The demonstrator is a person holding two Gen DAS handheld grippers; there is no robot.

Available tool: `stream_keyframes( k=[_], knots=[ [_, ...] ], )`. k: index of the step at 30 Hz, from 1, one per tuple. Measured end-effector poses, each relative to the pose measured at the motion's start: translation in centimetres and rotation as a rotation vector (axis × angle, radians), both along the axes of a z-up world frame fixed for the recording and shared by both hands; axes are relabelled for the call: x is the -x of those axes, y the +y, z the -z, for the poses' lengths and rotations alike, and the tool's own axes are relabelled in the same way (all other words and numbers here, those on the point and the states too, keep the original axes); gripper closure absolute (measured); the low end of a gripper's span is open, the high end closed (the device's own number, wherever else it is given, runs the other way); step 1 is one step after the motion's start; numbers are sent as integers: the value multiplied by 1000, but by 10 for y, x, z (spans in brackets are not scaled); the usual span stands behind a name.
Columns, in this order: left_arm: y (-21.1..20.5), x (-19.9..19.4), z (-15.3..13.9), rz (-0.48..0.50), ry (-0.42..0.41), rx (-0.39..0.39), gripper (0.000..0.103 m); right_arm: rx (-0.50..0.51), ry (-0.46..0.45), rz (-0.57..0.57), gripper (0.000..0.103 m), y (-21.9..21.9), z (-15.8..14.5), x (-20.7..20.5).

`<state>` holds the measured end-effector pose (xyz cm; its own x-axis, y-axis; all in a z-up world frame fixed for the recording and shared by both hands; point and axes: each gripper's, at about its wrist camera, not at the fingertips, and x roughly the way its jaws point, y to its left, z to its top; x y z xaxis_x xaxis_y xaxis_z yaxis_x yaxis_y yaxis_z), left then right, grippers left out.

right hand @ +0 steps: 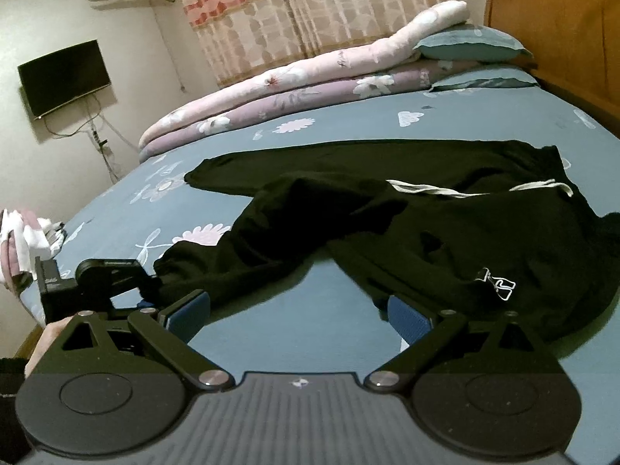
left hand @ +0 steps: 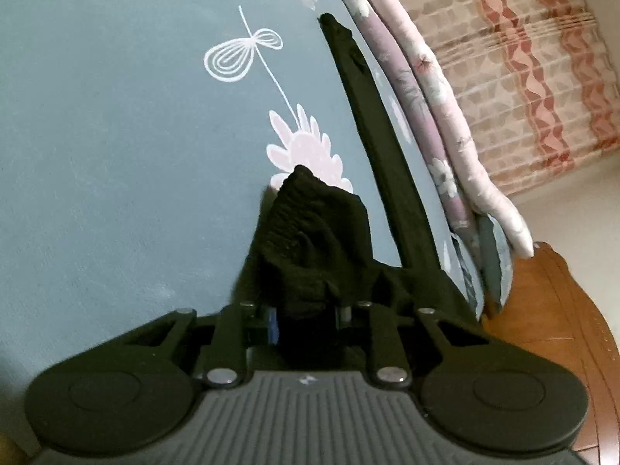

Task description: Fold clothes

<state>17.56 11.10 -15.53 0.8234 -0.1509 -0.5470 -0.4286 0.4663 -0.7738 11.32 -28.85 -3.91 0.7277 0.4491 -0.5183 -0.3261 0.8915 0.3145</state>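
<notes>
Black drawstring sweatpants point(right hand: 426, 209) sprawl unfolded on the blue floral bedsheet point(right hand: 348, 124), the left claw point(left hand: 306, 310) pinching a ribbed cuff point(left hand: 306, 209), the right claw point(right hand: 298, 310) wide and empty.

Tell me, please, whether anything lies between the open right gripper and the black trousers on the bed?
Nothing visible does. The right gripper is open over bare blue sheet, and the black trousers lie just beyond its fingers, with the waist edge beside one of them.

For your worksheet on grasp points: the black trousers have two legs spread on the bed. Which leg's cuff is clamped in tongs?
The nearer leg, running toward the left tongs; its ribbed cuff sits clamped between them. The farther leg lies flat beside the rolled quilts, untouched.
</notes>
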Motion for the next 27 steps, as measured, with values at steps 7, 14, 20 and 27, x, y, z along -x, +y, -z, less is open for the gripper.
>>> stream_keyframes(
  k=[7,14,20,27],
  knots=[
    [29,-9,-49,75,-53,-161,81,20,-18,-16,3,5,-6,3],
    [65,-35,-104,171,-23,-356,81,39,-6,-25,3,8,-10,2],
    [94,-38,-141,153,-15,-495,81,56,8,-25,3,11,-11,1],
    [128,-29,-153,123,-9,-525,81,147,9,-45,3,25,-9,-3]
  ],
)
